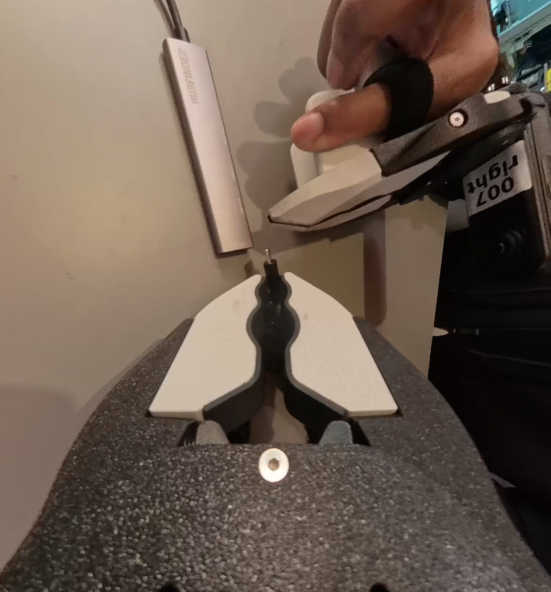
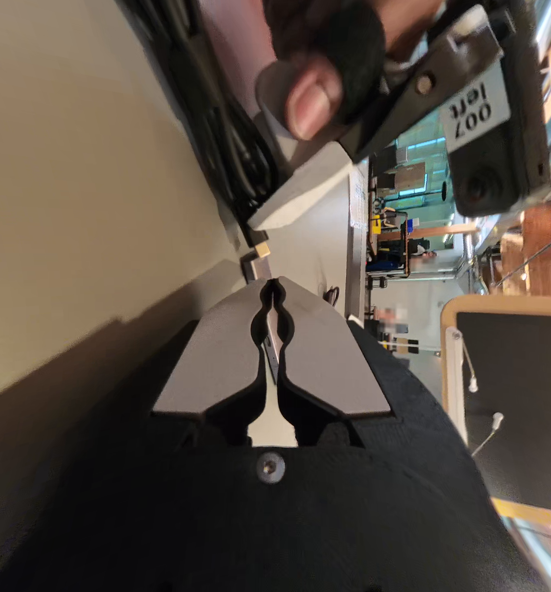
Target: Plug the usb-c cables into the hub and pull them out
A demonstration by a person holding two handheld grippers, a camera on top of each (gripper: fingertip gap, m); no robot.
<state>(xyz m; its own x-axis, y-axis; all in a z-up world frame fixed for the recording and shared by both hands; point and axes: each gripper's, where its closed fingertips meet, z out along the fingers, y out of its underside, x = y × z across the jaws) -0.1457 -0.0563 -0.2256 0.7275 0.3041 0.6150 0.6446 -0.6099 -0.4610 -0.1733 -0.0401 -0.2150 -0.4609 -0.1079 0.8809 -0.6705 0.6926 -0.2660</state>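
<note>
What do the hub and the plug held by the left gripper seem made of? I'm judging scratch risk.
The hub looks like brushed, matte grey aluminium, with a soft even sheen. The plug looks like black moulded plastic with a bare shiny metal tip. Neither is certain.

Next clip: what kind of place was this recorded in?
Probably a workshop or lab. Behind the pale beige tabletop, the right wrist view shows cluttered racks of equipment and brown cardboard boxes. On the table lies a slim silver metal hub.
</note>
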